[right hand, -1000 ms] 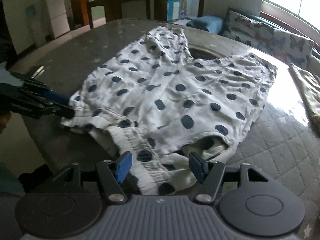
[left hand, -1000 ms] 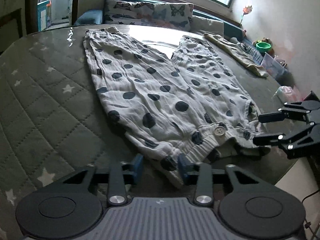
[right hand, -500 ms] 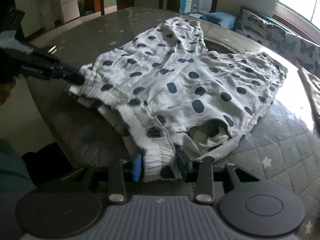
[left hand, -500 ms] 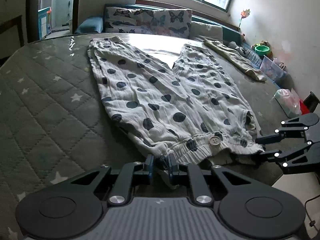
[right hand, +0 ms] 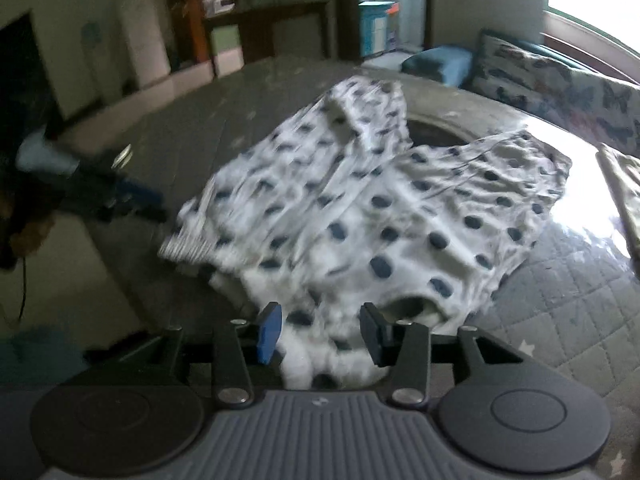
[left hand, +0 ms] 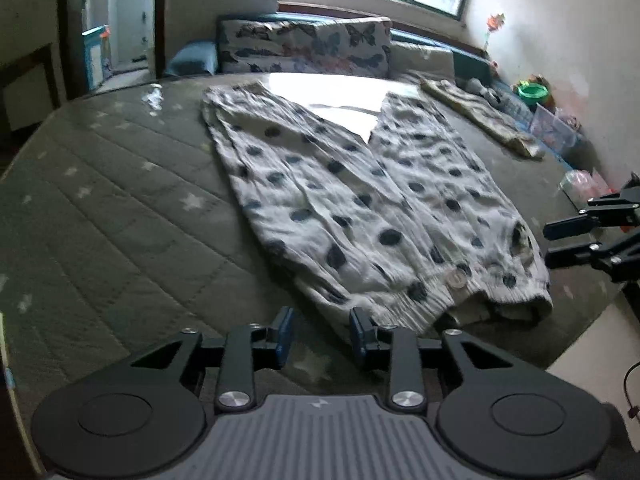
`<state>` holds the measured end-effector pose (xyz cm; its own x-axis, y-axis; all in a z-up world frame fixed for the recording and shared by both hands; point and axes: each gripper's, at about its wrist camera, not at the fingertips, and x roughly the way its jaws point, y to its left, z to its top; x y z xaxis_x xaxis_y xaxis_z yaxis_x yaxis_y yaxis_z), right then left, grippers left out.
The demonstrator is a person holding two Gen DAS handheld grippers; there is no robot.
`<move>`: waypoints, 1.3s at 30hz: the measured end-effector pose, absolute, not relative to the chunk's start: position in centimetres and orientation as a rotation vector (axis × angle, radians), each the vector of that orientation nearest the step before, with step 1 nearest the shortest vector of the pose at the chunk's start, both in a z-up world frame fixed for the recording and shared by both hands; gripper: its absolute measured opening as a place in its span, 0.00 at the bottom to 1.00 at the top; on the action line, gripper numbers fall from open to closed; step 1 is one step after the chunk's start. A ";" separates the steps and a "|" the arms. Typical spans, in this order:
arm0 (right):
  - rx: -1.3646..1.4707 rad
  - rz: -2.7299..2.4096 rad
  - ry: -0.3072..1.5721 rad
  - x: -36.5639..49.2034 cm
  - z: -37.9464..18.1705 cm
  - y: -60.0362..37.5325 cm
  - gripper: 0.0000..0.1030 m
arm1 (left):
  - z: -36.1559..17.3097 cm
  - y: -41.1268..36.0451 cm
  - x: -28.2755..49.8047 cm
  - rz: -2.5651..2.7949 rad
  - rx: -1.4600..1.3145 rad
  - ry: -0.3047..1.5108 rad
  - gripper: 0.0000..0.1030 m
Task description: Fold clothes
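Observation:
White trousers with dark polka dots (left hand: 360,196) lie spread flat on a grey quilted mat (left hand: 120,208), legs pointing away, waistband nearest me. My left gripper (left hand: 320,338) is open and empty, just off the waistband's left corner. My right gripper (left hand: 554,245) shows at the right edge of the left wrist view, open beside the waistband's right corner. In the right wrist view the right gripper (right hand: 320,334) is open with the waistband cloth (right hand: 320,360) lying loose between its fingers. The left gripper (right hand: 140,200) sits at the trousers' far corner there.
A beige garment (left hand: 480,120) lies at the mat's far right. Butterfly-print cushions (left hand: 304,50) line the back under the window. A green bowl (left hand: 532,92) and plastic boxes (left hand: 556,128) sit at the right wall. The mat's near edge drops off close to both grippers.
Both grippers were shut on the waistband corners half a second ago and have opened. The trousers have been let go, and the left gripper has drawn back from the cloth.

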<state>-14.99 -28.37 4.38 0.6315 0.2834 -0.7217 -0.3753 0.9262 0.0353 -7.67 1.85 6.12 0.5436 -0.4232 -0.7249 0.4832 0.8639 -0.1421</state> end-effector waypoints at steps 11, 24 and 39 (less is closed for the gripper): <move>-0.082 0.227 0.858 -11.3 0.1 -30.1 0.43 | 7.1 -2.9 -5.3 -0.621 0.082 0.797 0.33; -0.058 0.207 0.759 -10.4 0.4 -29.8 0.47 | 3.0 -7.8 -2.1 -0.611 0.118 0.902 0.47; -0.049 0.201 0.736 -10.6 -1.5 -30.2 0.60 | 2.8 -9.1 -2.6 -0.601 0.128 0.912 0.80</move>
